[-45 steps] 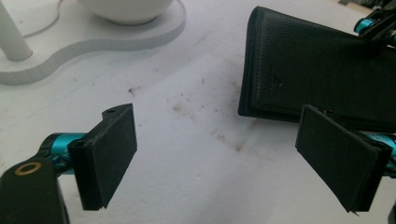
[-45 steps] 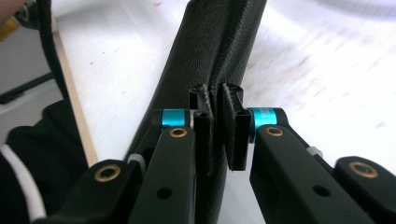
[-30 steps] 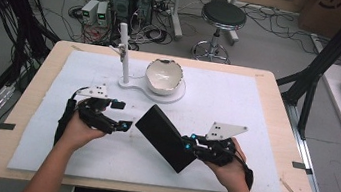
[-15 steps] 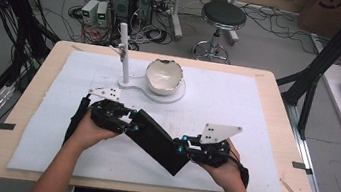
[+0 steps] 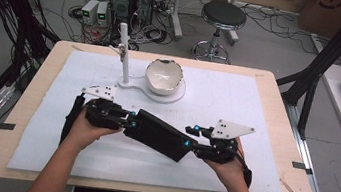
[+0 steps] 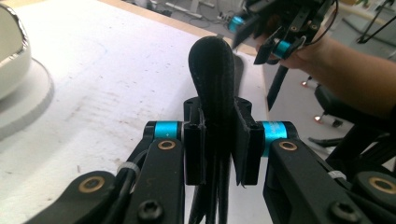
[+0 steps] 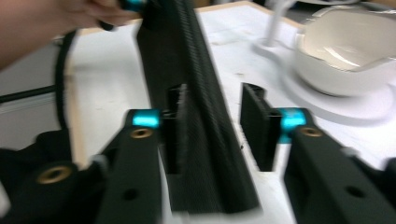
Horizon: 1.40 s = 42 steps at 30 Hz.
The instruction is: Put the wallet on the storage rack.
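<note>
Cables, computer boxes and a round stool (image 5: 223, 13) clutter the floor behind a wooden table (image 5: 279, 98) covered with a white mat (image 5: 238, 105), so that's the setting.

Left gripper (image 5: 127, 120): its jaws have just been closing, and in the left gripper view both pads sit tight against the end of a black fabric pouch (image 6: 212, 79), squeezing it flat between them. So that one's got a proper pinch on it.

Right gripper (image 5: 191, 140): its jaws have just been opening. In the right gripper view the pouch (image 7: 196, 121) runs up between the jaws, lying against the left pad, but there's a clear gap to the right pad, so it's spread and not clamping.

From the high view, the pouch (image 5: 160, 134) stretches across the near middle of the mat between the two grippers, slanting from the left one down toward the right one. Can't tell if its middle touches the mat or hangs just above it.

Further back on the mat there's a white bowl (image 5: 163, 76) sitting on a flat white base, with a white upright post (image 5: 125, 52) on the same base just to its left. Both are well apart from the pouch.
</note>
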Each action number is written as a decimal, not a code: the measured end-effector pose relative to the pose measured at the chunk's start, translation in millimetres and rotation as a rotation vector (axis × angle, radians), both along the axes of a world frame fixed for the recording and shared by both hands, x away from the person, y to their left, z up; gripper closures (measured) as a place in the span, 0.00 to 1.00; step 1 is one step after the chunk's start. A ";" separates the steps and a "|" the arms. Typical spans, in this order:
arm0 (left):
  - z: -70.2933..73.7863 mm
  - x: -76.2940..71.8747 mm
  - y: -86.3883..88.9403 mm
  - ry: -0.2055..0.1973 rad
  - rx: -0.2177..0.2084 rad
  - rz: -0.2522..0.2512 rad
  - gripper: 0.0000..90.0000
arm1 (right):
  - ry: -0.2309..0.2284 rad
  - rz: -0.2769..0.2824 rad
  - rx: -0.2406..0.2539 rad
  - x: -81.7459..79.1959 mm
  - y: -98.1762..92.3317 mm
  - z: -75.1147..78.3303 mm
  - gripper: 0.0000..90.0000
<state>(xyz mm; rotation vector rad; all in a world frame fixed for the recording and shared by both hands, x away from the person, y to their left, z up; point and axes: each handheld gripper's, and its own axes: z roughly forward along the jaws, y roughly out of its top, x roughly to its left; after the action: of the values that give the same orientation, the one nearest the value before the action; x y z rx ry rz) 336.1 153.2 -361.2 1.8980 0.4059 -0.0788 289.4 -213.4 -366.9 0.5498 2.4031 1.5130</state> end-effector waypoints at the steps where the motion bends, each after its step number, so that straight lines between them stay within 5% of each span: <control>1: 3.5 0.5 0.6 -0.006 0.010 -0.001 0.85 | 0.000 -0.025 0.000 0.4 -3.0 0.9 0.64; 5: 18.0 -0.1 2.9 -0.023 0.042 0.022 0.85 | 0.005 -0.095 0.015 0.6 -14.5 2.0 0.53; 8: 44.6 0.4 7.4 -0.062 0.092 0.068 0.85 | -0.008 -0.171 0.030 -2.0 -29.1 1.7 0.47; 11: 59.5 2.5 10.5 -0.080 0.111 0.098 0.85 | -0.001 -0.176 0.030 -2.6 -32.8 -0.4 0.45; 16: 104.6 13.8 19.8 -0.128 0.178 0.187 0.85 | 0.021 -0.211 0.016 -2.4 -38.4 -10.5 0.39; 24: 151.1 30.2 28.6 -0.174 0.208 0.298 0.85 | 0.066 -0.237 -0.037 1.8 -36.6 -23.5 0.29; 33: 166.8 64.5 20.3 -0.179 0.275 0.386 0.85 | 0.097 -0.238 -0.048 6.4 -35.0 -29.2 0.24; 42: 144.2 106.7 -9.4 -0.153 0.380 0.447 0.85 | 0.102 -0.243 -0.041 8.8 -38.1 -32.1 0.23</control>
<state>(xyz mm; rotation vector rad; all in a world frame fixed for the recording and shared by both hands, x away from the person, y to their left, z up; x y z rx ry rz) 442.8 143.8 -217.0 2.1168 0.7711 0.4666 298.2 -251.5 -399.0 0.8937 2.3326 1.3608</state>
